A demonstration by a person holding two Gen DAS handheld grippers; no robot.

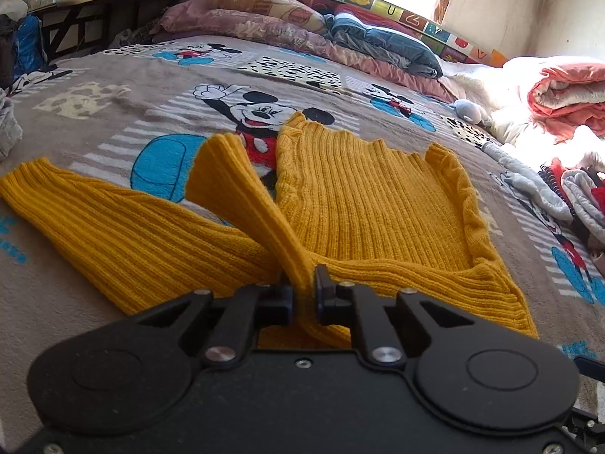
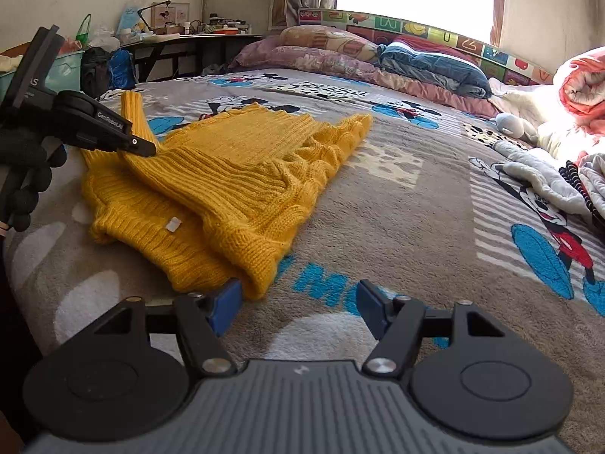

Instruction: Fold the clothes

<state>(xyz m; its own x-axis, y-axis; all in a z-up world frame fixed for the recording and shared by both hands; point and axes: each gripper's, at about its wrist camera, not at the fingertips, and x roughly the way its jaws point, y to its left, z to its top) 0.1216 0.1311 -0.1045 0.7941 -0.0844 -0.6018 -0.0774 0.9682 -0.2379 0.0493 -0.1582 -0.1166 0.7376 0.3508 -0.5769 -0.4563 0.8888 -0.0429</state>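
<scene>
A mustard-yellow ribbed knit sweater (image 1: pixel 351 204) lies spread on the cartoon-print bed blanket (image 1: pixel 113 121). My left gripper (image 1: pixel 302 295) is shut on a fold of the sweater near one sleeve, and that sleeve (image 1: pixel 234 181) rises up out of the jaws. The other sleeve (image 1: pixel 83 212) lies flat to the left. In the right wrist view the sweater (image 2: pixel 234 174) lies partly folded, a white tag showing. My right gripper (image 2: pixel 297 306) stands open just in front of the sweater's near corner, nothing between its blue pads (image 2: pixel 225 306). The left gripper (image 2: pixel 141 145) shows there at the sweater's far-left edge, held by a gloved hand (image 2: pixel 26 174).
Pillows and folded bedding (image 2: pixel 378 56) are stacked at the head of the bed. A heap of clothes (image 1: pixel 582 196) and a pink quilt (image 1: pixel 567 98) lie along the right side. A cluttered dark desk (image 2: pixel 181 45) stands at the back left. Grey fabric (image 1: pixel 7 128) sits at the left edge.
</scene>
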